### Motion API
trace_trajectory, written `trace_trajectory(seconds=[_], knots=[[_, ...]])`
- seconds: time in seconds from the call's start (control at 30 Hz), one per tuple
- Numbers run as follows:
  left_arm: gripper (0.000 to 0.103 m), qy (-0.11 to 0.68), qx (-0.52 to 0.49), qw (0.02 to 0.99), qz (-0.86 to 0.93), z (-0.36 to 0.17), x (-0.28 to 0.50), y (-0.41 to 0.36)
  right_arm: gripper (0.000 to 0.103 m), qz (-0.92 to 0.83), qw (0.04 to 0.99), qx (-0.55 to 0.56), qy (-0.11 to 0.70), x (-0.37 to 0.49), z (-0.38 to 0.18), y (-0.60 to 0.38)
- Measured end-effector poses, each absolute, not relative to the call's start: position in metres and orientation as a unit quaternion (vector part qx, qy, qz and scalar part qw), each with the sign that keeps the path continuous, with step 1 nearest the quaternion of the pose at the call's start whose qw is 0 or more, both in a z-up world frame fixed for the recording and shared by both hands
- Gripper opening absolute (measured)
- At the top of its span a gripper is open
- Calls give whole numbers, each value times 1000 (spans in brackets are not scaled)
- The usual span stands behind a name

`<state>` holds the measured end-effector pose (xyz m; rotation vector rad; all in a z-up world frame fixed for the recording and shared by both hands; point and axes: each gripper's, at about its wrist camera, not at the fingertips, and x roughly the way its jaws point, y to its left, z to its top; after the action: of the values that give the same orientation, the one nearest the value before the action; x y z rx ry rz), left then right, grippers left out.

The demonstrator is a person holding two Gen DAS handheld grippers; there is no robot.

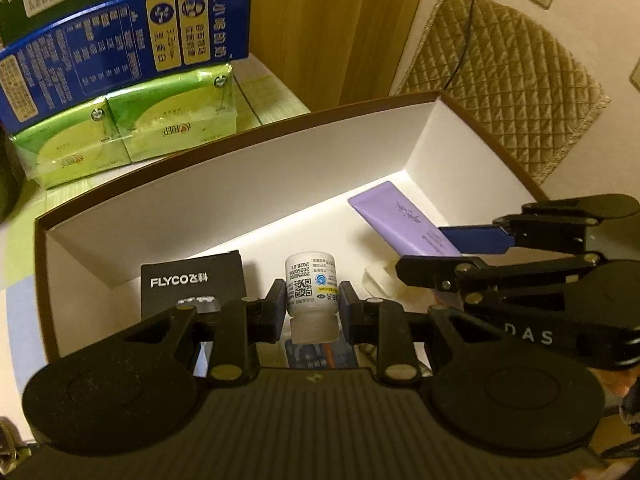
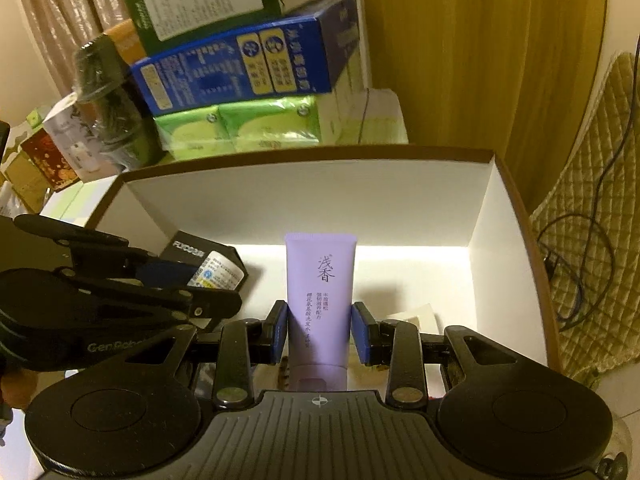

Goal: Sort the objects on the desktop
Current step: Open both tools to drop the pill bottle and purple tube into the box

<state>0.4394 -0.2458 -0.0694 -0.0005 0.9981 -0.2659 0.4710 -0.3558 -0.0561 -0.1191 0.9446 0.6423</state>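
My left gripper (image 1: 311, 304) is shut on a small white medicine bottle (image 1: 310, 286), held over the inside of a brown-rimmed white box (image 1: 240, 184). My right gripper (image 2: 319, 330) is shut on a purple tube (image 2: 320, 280), also above the box (image 2: 304, 200). In the left wrist view the right gripper (image 1: 456, 252) reaches in from the right with the purple tube (image 1: 400, 220). The right wrist view shows the left gripper (image 2: 208, 280) coming in from the left with the bottle (image 2: 218, 274). A black FLYCO carton (image 1: 192, 284) lies on the box floor.
Behind the box stand stacked cartons: a blue one (image 1: 120, 44), green tissue packs (image 1: 128, 136) and a green-and-white box (image 2: 200, 0). A quilted cushion (image 1: 504, 80) with a black cable lies to the right. A pale flat item (image 2: 412, 316) rests in the box.
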Motion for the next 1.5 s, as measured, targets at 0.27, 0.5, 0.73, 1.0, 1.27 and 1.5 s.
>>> trace_trajectory(seconds=[0.27,0.5,0.73,1.0,1.27,1.5], knots=[[25,487,-4,865,-119,-82,457,-244,31,303,832,-58,461,482,-68,-349],[34,486,-2,868,-106,-79,457,-236,31,303,828,-63,467,488,-68,-343],[41,478,8,874,-91,-70,450,-227,32,314,833,-63,451,488,-66,-335],[56,467,4,879,-92,-57,435,-221,64,309,846,-64,429,475,-49,-344],[72,456,2,885,-90,-42,414,-216,90,311,853,-43,416,454,-34,-365],[84,449,5,889,-90,-30,393,-217,101,314,858,-37,405,431,-21,-374]])
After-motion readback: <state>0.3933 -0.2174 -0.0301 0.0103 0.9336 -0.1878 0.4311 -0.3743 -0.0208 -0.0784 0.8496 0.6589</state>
